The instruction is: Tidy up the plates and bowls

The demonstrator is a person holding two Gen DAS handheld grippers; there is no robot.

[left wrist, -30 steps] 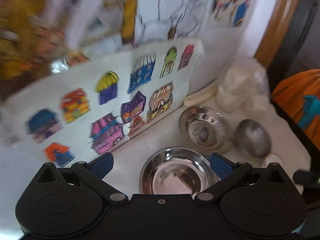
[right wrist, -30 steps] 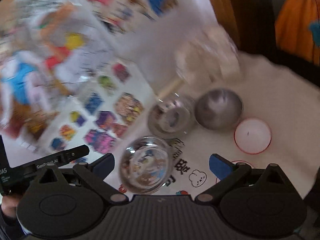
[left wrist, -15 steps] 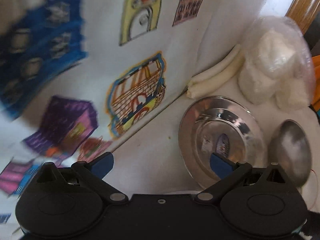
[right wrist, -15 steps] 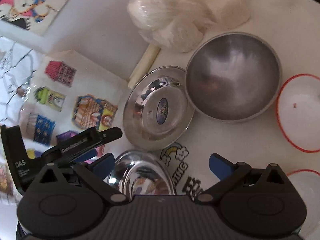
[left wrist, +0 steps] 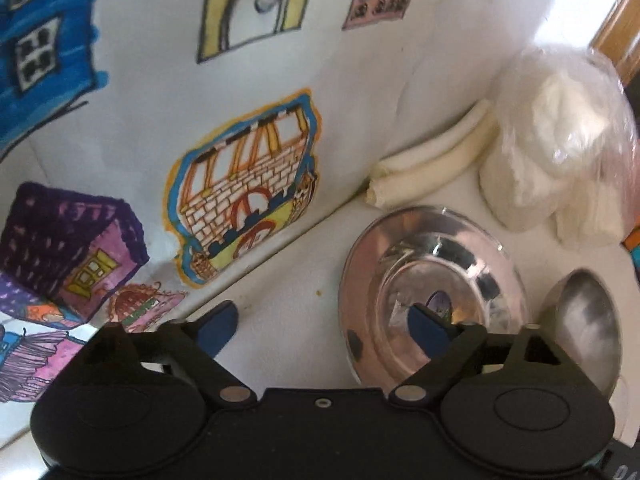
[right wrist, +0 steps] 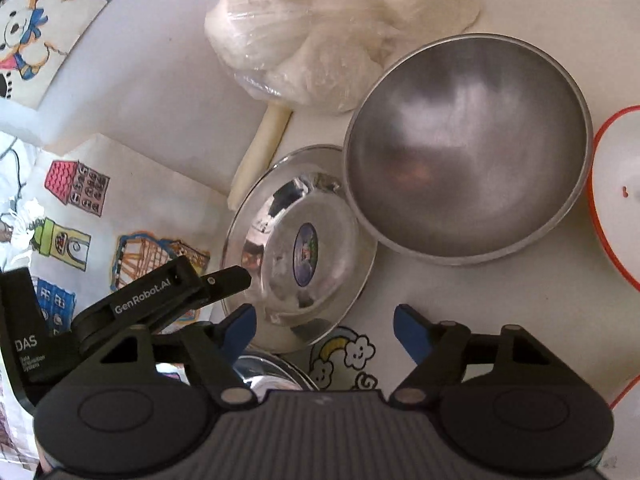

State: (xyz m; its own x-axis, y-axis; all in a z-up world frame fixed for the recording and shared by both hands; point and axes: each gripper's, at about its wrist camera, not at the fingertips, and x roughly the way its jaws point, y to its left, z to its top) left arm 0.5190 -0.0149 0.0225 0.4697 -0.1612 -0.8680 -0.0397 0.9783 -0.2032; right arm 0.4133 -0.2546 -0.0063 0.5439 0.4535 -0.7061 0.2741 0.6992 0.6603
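Note:
A shiny steel plate (left wrist: 432,276) (right wrist: 300,240) with a sticker in its middle lies on the white table. A matte steel bowl (left wrist: 584,332) (right wrist: 468,152) touches its right side. My left gripper (left wrist: 322,328) hovers low over the plate's left rim, jaws closing, with the rim between them and no pad pressing. One left finger (right wrist: 224,278) reaches the plate's left edge in the right wrist view. My right gripper (right wrist: 326,330) stands at the plate's near rim, jaws closing around it without touching. A second shiny bowl (right wrist: 272,372) peeks out under the right gripper.
A plastic bag of white stuff (left wrist: 560,152) (right wrist: 320,28) and two pale rolls (left wrist: 428,164) lie behind the plate. A sheet of coloured house drawings (left wrist: 240,184) leans at the left. A red-rimmed white plate (right wrist: 616,200) sits at the right.
Both grippers dropped down close to the shiny plate over the last second. Their blue fingertips now stand closer together than half a second ago.

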